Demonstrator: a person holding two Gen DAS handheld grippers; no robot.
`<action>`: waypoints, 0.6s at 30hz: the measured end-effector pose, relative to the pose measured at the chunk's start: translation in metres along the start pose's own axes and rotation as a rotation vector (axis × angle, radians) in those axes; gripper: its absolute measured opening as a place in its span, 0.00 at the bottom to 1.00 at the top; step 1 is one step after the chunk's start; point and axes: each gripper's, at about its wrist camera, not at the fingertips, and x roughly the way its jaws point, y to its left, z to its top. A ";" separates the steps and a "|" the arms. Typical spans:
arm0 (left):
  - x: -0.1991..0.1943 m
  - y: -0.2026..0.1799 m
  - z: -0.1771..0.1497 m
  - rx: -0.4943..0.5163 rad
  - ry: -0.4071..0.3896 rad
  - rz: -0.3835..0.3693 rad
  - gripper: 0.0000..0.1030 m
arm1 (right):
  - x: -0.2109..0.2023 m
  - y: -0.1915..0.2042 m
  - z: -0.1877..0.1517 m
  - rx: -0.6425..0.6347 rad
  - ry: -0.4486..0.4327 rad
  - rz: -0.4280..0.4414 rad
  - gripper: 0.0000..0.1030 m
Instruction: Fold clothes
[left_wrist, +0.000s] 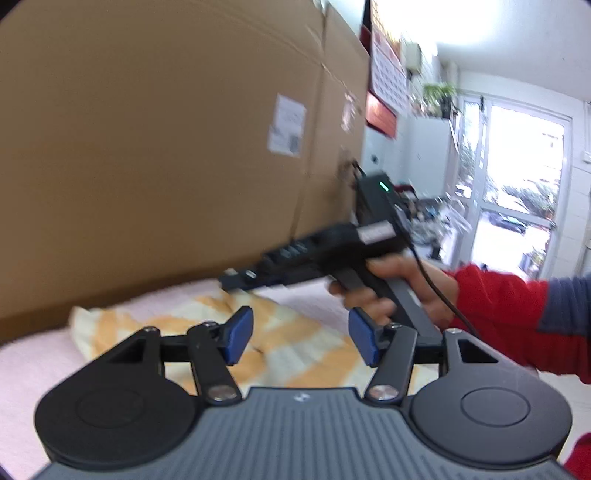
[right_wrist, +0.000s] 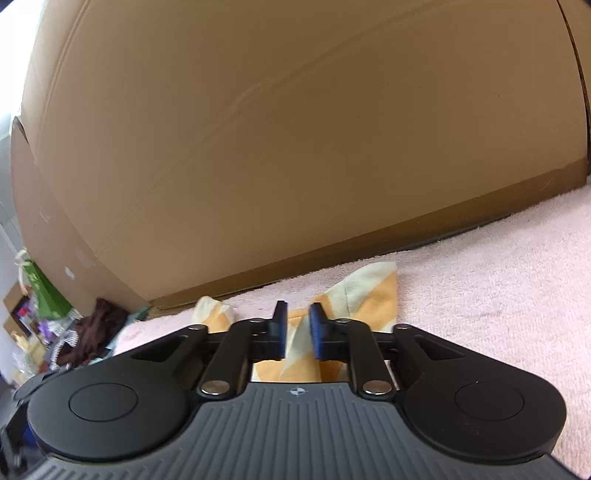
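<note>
An orange-and-cream striped cloth lies rumpled on a pink towel surface. My left gripper hovers just above the cloth, open, with nothing between its blue pads. Beyond it, a hand in a red sleeve holds my right gripper, whose tips reach the cloth's far edge. In the right wrist view, my right gripper has its pads close together with a fold of the striped cloth between them.
A large cardboard box stands upright along the far edge of the towel, close behind the cloth. To the right are a bright window and cluttered shelves. Bags and clutter sit past the surface's left end.
</note>
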 end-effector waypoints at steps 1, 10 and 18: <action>0.006 -0.004 -0.002 0.003 0.024 -0.016 0.58 | 0.003 0.001 -0.001 -0.005 0.007 -0.023 0.12; 0.029 -0.015 -0.014 -0.013 0.194 -0.096 0.59 | -0.001 -0.020 -0.003 0.149 -0.010 -0.042 0.03; 0.028 -0.018 -0.020 0.007 0.256 -0.129 0.73 | -0.002 -0.023 -0.006 0.178 -0.009 -0.032 0.02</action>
